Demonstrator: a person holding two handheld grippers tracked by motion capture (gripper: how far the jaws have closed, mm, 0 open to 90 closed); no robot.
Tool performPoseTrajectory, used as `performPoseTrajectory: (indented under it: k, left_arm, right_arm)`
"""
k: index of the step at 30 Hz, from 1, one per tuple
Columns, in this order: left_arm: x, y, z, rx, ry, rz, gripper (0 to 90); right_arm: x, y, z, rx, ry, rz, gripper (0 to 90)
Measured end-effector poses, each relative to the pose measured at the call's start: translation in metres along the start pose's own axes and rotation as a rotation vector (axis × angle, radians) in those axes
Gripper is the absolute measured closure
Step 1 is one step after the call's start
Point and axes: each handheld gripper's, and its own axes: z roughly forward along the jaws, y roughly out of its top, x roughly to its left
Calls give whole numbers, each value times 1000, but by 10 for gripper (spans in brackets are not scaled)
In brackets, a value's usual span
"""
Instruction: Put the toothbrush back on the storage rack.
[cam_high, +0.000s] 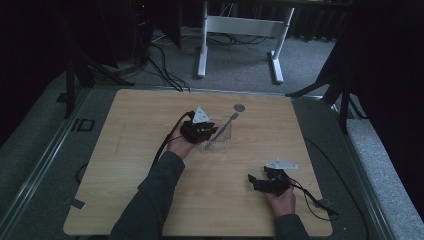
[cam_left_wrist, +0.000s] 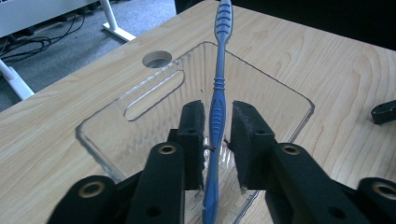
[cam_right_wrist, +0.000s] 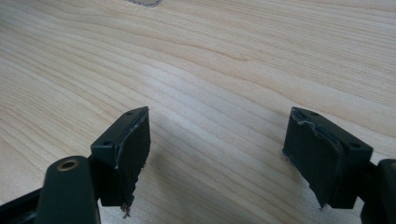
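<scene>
Toothbrush (cam_left_wrist: 217, 100) stands tilted in clear bin (cam_left_wrist: 116, 140) mid-surface (cam_high: 150, 200), head up. Left hand-held gripper (cam_left_wrist: 217, 135) spread slightly around handle, pads apart from it: placement judged done, withdrawal left. Right hand-held gripper (cam_right_wrist: 217, 154) spread wide, empty, near surface front.

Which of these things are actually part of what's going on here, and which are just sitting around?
Part of the job:
- blue toothbrush, standing in the box between the jaws
- clear plastic box
- left hand-held gripper, pads apart, not pressing the toothbrush

Just around:
- right hand-held gripper, open over bare wood
- round hole in the wooden table
- white desk frame behind
</scene>
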Motion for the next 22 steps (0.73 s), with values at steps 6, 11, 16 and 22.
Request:
performPoseTrajectory:
  k: [6,11,16,22]
  left_arm:
    - [4,0,-7,-19,5,-33,669]
    - [9,-3,-16,-29,14,-78,641]
    - [12,-11,-29,-45,27,-121,612]
    - [19,-30,-39,-5,56,-171,599]
  right_arm:
    - [0,0,0,0,0,0,223]
    - [0,0,0,0,0,0,223]
    - [0,0,0,0,0,0,223]
    - [0,0,0,0,-1,0,223]
